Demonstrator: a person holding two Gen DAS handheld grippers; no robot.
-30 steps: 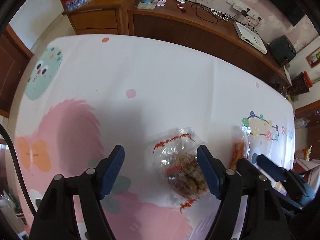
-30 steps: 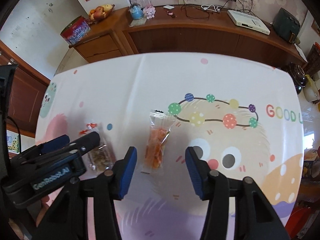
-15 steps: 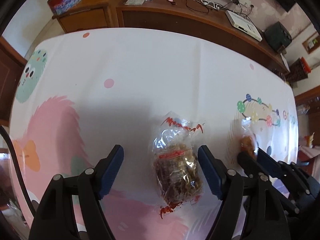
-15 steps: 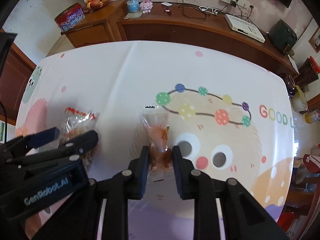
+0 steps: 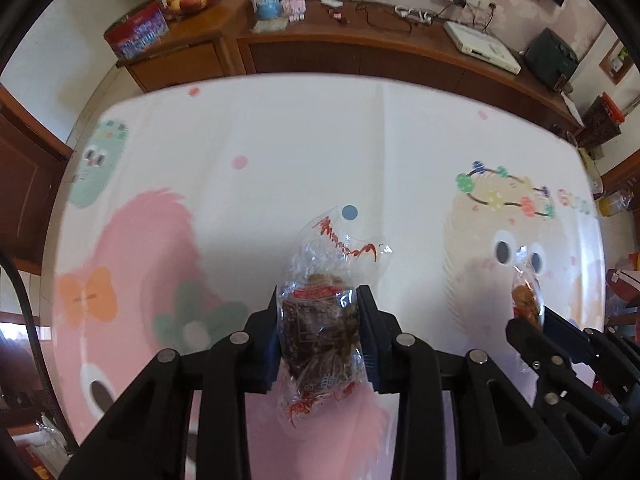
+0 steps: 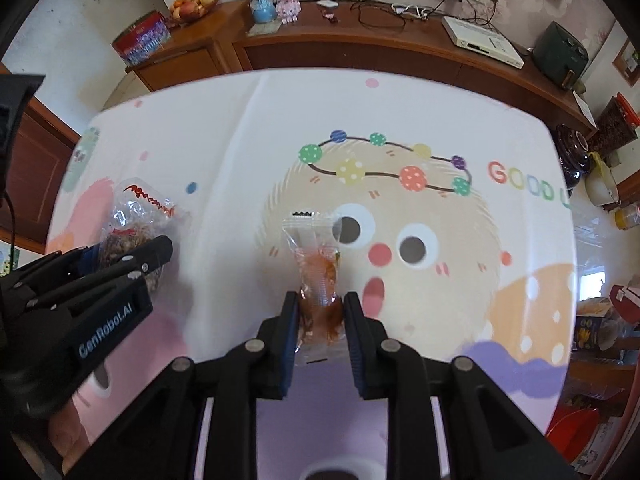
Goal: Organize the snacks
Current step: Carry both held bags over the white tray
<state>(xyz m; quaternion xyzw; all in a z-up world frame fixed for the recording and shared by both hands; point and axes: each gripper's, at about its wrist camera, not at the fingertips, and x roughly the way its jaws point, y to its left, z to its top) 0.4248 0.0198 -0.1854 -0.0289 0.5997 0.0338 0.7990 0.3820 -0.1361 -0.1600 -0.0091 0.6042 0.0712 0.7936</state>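
Left wrist view had your brown snack [image 5: 320,332] pinched mid-pack between the left gripper [image 5: 320,336], jaws closing on it with the crinkly clear wrap bulging above and below the pads. Right wrist view showed the orange snack [image 6: 320,280] clamped low in the right gripper [image 6: 320,316], jaws fully shut on it, the empty sealed top sticking out ahead of the fingers. Both packs looked to be lifted off the tablecloth [image 6: 400,112], though I couldn't say for sure.

My guess on handling: these were light, soft little bags, and the film looked slippery. The brown one looked crumbly, so squeezing harder would probably have crushed it. Holding across the filled part, like you did, seemed safer than the loose film ends, which could slide out.

Room-wise you were fine. The cloth ahead of both grippers was bare apart from its cartoon prints, with the far edge well away and the wooden cabinet [image 5: 360,52] behind it. The one tight spot was between your two grippers, which sat near each other, so I'd have watched that gap when swinging either pack sideways.
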